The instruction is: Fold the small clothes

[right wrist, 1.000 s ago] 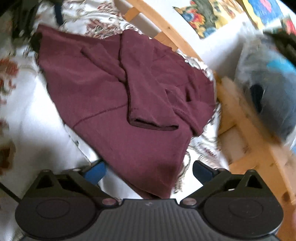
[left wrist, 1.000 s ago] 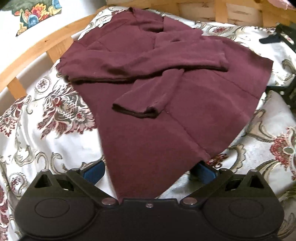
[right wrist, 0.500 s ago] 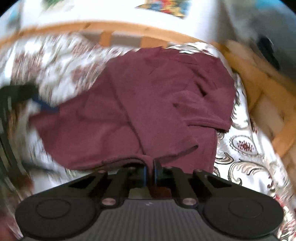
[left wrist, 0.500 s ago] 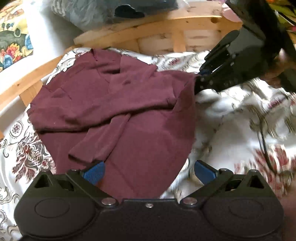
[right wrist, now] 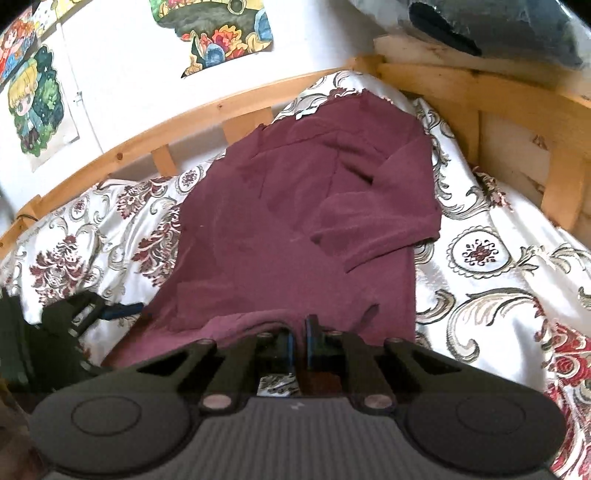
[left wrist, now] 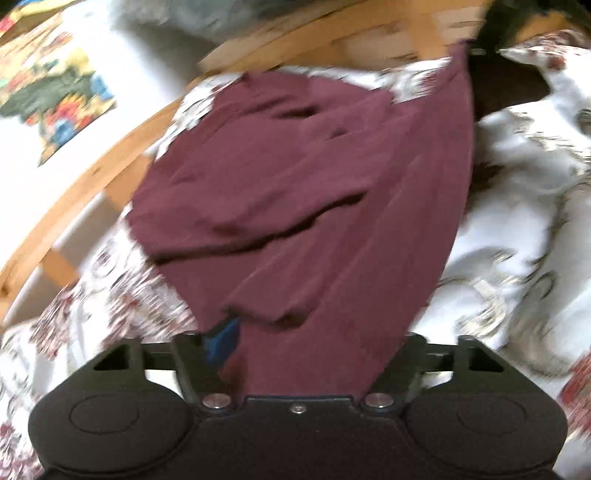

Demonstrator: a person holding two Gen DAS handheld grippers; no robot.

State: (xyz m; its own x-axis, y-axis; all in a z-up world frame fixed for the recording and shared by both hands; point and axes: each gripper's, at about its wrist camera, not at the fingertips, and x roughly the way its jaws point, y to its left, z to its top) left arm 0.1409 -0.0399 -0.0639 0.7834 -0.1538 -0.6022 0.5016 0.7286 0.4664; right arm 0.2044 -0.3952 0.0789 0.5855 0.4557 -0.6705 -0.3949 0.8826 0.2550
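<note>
A maroon long-sleeved top (right wrist: 295,221) lies on the patterned bedspread (right wrist: 498,258), both sleeves folded across its front. My right gripper (right wrist: 299,343) is shut on the hem's near edge, and the cloth rises to it in a ridge. In the left wrist view the top (left wrist: 295,184) stretches up to the right gripper (left wrist: 480,44), which holds one hem corner lifted. My left gripper (left wrist: 314,343) has the other hem corner lying between its jaws, which are closing. One blue pad (left wrist: 221,343) shows; cloth hides the other. The left gripper (right wrist: 110,310) also shows at the top's left corner.
A wooden bed rail (right wrist: 166,125) curves round the far side, with a second rail (right wrist: 480,85) at the right. Colourful posters (right wrist: 221,33) hang on the white wall. A grey bundle (right wrist: 498,26) sits behind the right rail. Bedspread lies bare to the right of the top.
My right gripper went from open to shut on the hem and has lifted it. My left jaws have narrowed around the other hem corner, and the cloth between the two grippers now hangs taut.
</note>
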